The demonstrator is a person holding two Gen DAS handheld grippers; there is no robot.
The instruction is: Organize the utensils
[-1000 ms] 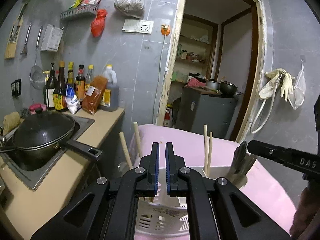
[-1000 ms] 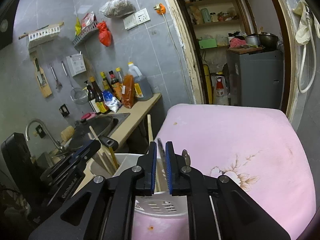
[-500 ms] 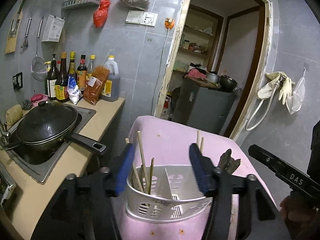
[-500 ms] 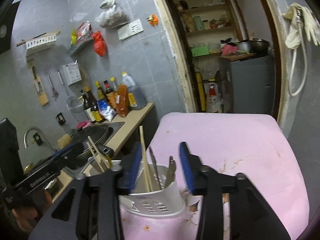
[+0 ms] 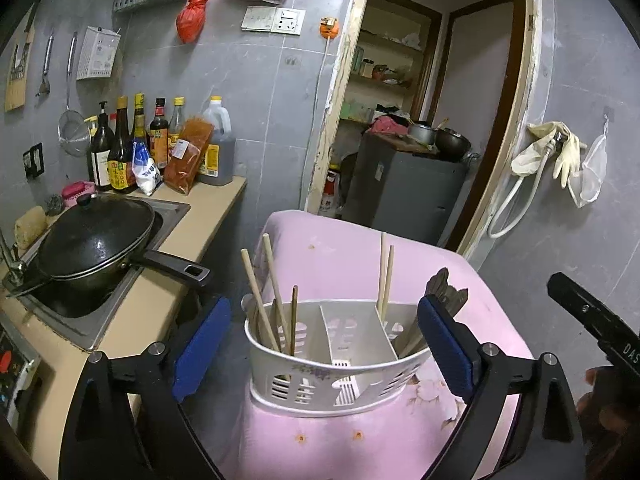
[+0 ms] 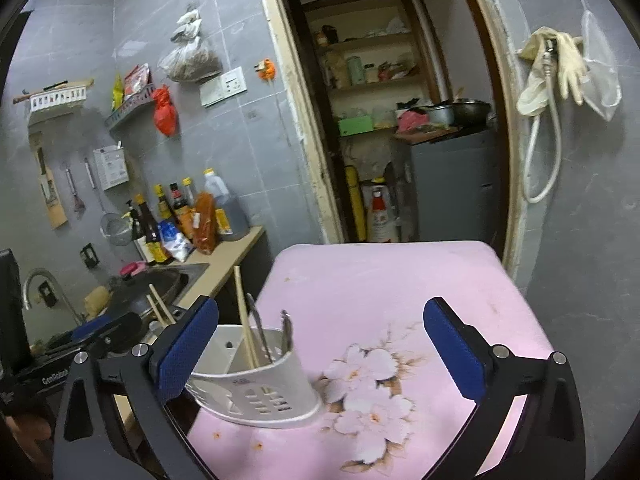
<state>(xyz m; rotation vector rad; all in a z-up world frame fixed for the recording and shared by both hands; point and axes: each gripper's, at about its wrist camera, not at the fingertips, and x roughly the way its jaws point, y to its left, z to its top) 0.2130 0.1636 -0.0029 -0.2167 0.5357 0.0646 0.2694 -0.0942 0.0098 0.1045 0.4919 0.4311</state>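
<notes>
A white slotted utensil caddy point(image 5: 320, 376) with three compartments stands on a pink flowered cloth point(image 5: 344, 256). Wooden chopsticks point(image 5: 272, 292) stand in its left compartment, two more chopsticks point(image 5: 385, 272) and dark metal utensils point(image 5: 444, 292) in its right one. My left gripper point(image 5: 324, 348) is wide open and empty, pulled back in front of the caddy. My right gripper point(image 6: 320, 348) is wide open and empty; the caddy point(image 6: 260, 396) sits by its left finger, with a chopstick point(image 6: 246, 316) and metal utensils point(image 6: 286, 328) upright in it.
A counter point(image 5: 160, 304) to the left holds a black lidded wok point(image 5: 92, 244) over a sink, with sauce bottles point(image 5: 132, 148) at the wall. A doorway point(image 5: 420, 120) behind leads to a grey cabinet. The right gripper's arm point(image 5: 592, 320) shows at the right edge.
Both grippers have opened from shut to wide open and drawn back from the caddy. The utensils they held now stand in the caddy.
</notes>
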